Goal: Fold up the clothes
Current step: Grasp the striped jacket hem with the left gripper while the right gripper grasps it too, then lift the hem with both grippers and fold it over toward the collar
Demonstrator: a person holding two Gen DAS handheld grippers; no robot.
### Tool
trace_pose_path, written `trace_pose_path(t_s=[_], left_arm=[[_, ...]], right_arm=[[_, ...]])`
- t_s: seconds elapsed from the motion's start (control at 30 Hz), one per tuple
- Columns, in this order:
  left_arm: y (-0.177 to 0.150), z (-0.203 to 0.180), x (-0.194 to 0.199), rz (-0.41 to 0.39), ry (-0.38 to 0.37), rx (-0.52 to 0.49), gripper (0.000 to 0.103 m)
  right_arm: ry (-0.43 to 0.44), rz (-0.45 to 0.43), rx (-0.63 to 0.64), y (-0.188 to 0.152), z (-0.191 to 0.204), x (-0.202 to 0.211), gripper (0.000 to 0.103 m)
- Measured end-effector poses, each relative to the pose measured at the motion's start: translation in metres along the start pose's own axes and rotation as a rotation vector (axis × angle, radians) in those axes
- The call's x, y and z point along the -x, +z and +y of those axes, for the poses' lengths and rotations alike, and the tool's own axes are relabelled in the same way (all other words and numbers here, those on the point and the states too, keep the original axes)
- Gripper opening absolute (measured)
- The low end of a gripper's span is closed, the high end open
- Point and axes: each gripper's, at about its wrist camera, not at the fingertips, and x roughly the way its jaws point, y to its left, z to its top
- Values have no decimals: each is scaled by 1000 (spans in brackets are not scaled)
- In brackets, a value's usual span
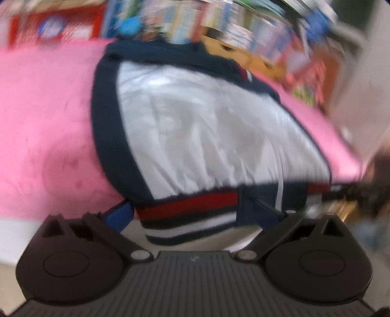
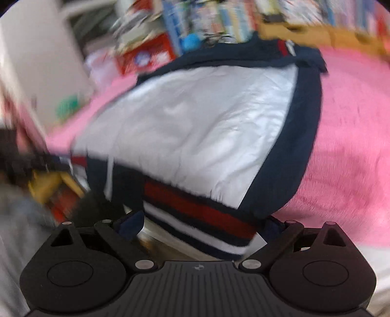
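Observation:
A navy jacket (image 1: pixel 207 136) with a shiny white panel and a red, white and navy striped hem (image 1: pixel 187 217) lies on a pink blanket (image 1: pixel 43 126). The hem hangs over the blanket's near edge. My left gripper (image 1: pixel 190 214) is open, its blue fingertips (image 1: pixel 121 214) wide apart with the hem's left part between them. In the right wrist view the same jacket (image 2: pixel 195 126) fills the middle. My right gripper (image 2: pixel 202 224) is open too, and the hem's right part (image 2: pixel 202 219) lies between its fingers. Both views are smeared by motion.
Shelves of colourful books and boxes (image 1: pixel 195 19) stand behind the blanket, with a cardboard box (image 1: pixel 243 53) at its far edge. White furniture (image 2: pixel 41 61) is at the left of the right wrist view. A dark blurred shape (image 1: pixel 370 187) is at the jacket's other hem corner.

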Motion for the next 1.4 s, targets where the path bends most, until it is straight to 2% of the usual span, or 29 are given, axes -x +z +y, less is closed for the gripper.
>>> trace_pose_path(t_s=[0.07, 0.13, 0.17, 0.2, 0.27, 0.33, 0.43, 0.5, 0.57, 0.7, 0.77, 0.9, 0.97, 1.07, 1.1, 1.2, 1.3, 1.4], left_arm=[[-1, 8, -6, 31, -12, 76, 99], [-3, 11, -12, 52, 5, 88, 88], [-4, 10, -12, 57, 1, 90, 64], [-4, 9, -12, 62, -7, 96, 46], [1, 2, -3, 60, -27, 77, 38], [10, -11, 16, 17, -81, 7, 38], [31, -27, 44, -100, -164, -103, 41], [47, -35, 46, -166, -172, -157, 50], [63, -39, 30, -194, -139, -178, 55], [83, -41, -13, -184, -54, -191, 53], [87, -40, -27, -178, 1, -209, 56], [93, -44, -54, -156, 101, -269, 65], [96, -46, -64, -145, 137, -291, 67], [98, -49, -80, -116, 198, -320, 67], [97, -50, -84, -114, 210, -330, 69], [96, -54, -92, -116, 236, -366, 71], [96, -55, -95, -122, 244, -372, 73], [97, -56, -95, -122, 243, -368, 73]], right_arm=[[34, -11, -87, 1, -11, 3, 85], [26, -17, -115, 1, -15, 8, 69], [21, -20, -117, 0, -16, 11, 65], [20, -20, -124, 0, -16, 13, 58], [32, -18, -137, 2, -14, 19, 50], [68, -26, -123, 7, -7, 29, 46], [127, -97, -60, 22, 8, 51, 46], [135, -165, -24, 39, 15, 56, 46], [108, -170, -42, 55, 12, 38, 48], [42, -157, -95, 86, 3, -6, 50], [14, -151, -122, 100, -1, -26, 51], [-30, -174, -112, 109, -2, -47, 63], [-54, -185, -80, 111, 2, -49, 64], [-68, -259, -15, 117, 1, -32, 68], [-72, -278, 17, 119, -1, -24, 73], [-101, -288, 193, 124, -3, 0, 81], [-136, -227, 359, 122, -3, 14, 83], [-124, -146, 472, 118, 3, 7, 83]])
